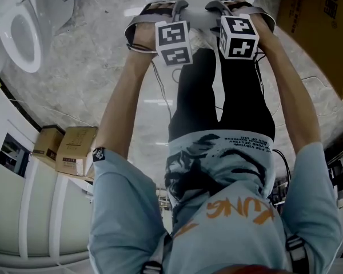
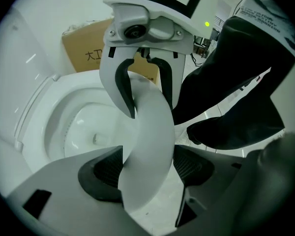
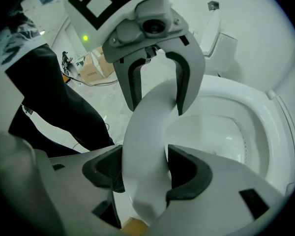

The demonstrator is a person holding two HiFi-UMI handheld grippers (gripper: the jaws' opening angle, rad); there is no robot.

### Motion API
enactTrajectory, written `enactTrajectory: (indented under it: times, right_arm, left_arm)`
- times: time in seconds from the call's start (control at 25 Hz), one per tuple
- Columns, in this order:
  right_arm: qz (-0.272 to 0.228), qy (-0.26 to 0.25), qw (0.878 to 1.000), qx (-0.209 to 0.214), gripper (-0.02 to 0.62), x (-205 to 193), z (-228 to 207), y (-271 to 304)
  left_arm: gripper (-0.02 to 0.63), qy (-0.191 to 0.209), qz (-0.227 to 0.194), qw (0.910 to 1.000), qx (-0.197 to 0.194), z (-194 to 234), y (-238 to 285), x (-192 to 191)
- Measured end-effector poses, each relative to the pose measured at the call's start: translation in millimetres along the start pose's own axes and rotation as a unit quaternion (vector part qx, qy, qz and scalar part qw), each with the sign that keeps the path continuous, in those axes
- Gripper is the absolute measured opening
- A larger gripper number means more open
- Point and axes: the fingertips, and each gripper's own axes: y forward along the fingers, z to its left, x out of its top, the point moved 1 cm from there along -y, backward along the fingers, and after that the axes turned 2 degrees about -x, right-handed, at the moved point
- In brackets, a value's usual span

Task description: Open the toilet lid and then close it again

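The toilet lid shows as a curved white rim at the front of the open bowl (lid or seat ring, I can't separate them here). The left gripper and right gripper straddle it side by side. Each has its pads closed against the rim's two faces, probably so the load is shared and the rim swings level instead of twisting.

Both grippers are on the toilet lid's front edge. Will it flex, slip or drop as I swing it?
Probably stiff: the lid shows one smooth curve between the left gripper and right gripper, no sag. Likely slippery: glossy surface, and the pads hold only its thin edge. With the bowl open beneath, it could drop hard if released.
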Motion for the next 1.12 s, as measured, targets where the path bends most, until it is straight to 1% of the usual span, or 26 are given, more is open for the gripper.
enactTrajectory:
  times: [0.12,0.2,0.32,0.36,0.4,0.52,0.64,0.72,0.84,0.96,1.12]
  right_arm:
    - [-0.02,0.008,1.0,0.006,0.293,9,2,-20]
    - [-0.034,0.008,0.999,0.007,0.293,16,2,-34]
    - [-0.058,0.008,0.998,-0.001,0.286,26,-1,-58]
    - [-0.066,0.011,0.998,-0.003,0.284,29,0,-66]
    - [-0.072,0.015,0.997,-0.003,0.284,32,1,-73]
    - [-0.089,0.022,0.996,-0.01,0.279,40,0,-95]
    - [-0.105,0.032,0.993,-0.03,0.272,48,-6,-124]
    - [-0.118,0.043,0.991,-0.048,0.264,55,-6,-145]
    - [-0.132,0.043,0.985,-0.101,0.261,64,-18,-175]
    - [-0.13,0.032,0.978,-0.161,0.249,71,-23,-202]
    - [-0.133,0.022,0.965,-0.223,0.244,80,-30,-236]
  left_arm:
    - [0.334,0.01,-0.003,0.9992,0.04,-1,-17,5]
    - [0.333,0.02,0.0,0.9968,0.077,-1,-29,9]
    - [0.326,0.039,0.014,0.9884,0.146,4,-47,12]
    - [0.319,0.04,0.019,0.986,0.161,5,-53,14]
    - [0.316,0.036,0.022,0.9849,0.168,4,-60,17]
    - [0.306,0.026,0.025,0.9851,0.168,6,-82,24]
    - [0.283,0.036,0.023,0.9848,0.168,11,-108,34]
    - [0.271,0.033,0.016,0.9845,0.171,12,-129,39]
    - [0.259,0.023,0.007,0.9815,0.19,26,-159,46]
    - [0.252,0.014,0.003,0.9789,0.204,35,-185,53]
    - [0.259,-0.007,-0.005,0.9765,0.215,46,-218,62]
